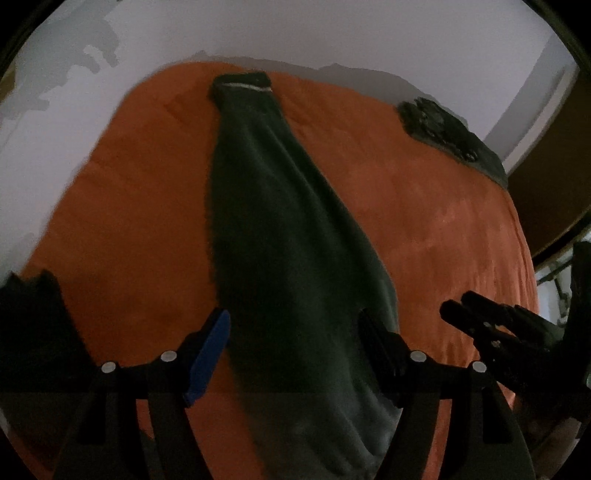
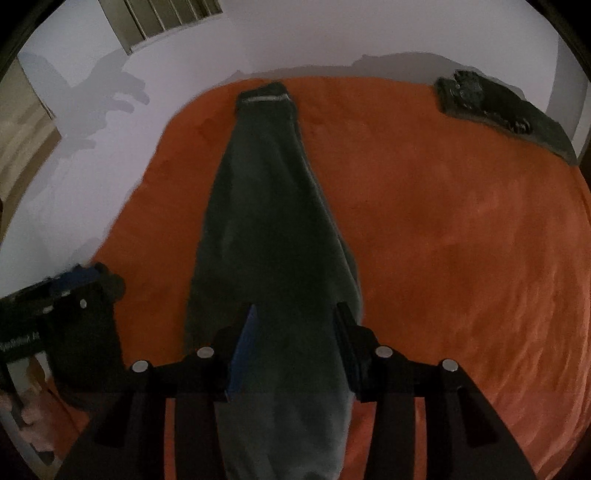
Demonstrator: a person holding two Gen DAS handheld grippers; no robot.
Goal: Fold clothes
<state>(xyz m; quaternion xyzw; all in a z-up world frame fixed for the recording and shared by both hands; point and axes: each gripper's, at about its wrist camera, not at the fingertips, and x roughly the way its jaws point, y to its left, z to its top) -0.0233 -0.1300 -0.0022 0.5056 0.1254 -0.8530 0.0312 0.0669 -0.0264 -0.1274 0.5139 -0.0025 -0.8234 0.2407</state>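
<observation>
A long dark green garment lies stretched lengthwise on an orange bedspread, its cuffed end with a pale stripe far from me. My left gripper hangs over its near part with the jaws wide apart, one finger on each side of the cloth. My right gripper is also wide open over the same garment. The right gripper also shows at the right edge of the left wrist view. The left gripper shows at the left edge of the right wrist view.
A folded dark garment lies at the far right corner of the bed, also in the right wrist view. A white wall runs behind the bed. The orange bedspread spreads to the right. A slatted window is at top left.
</observation>
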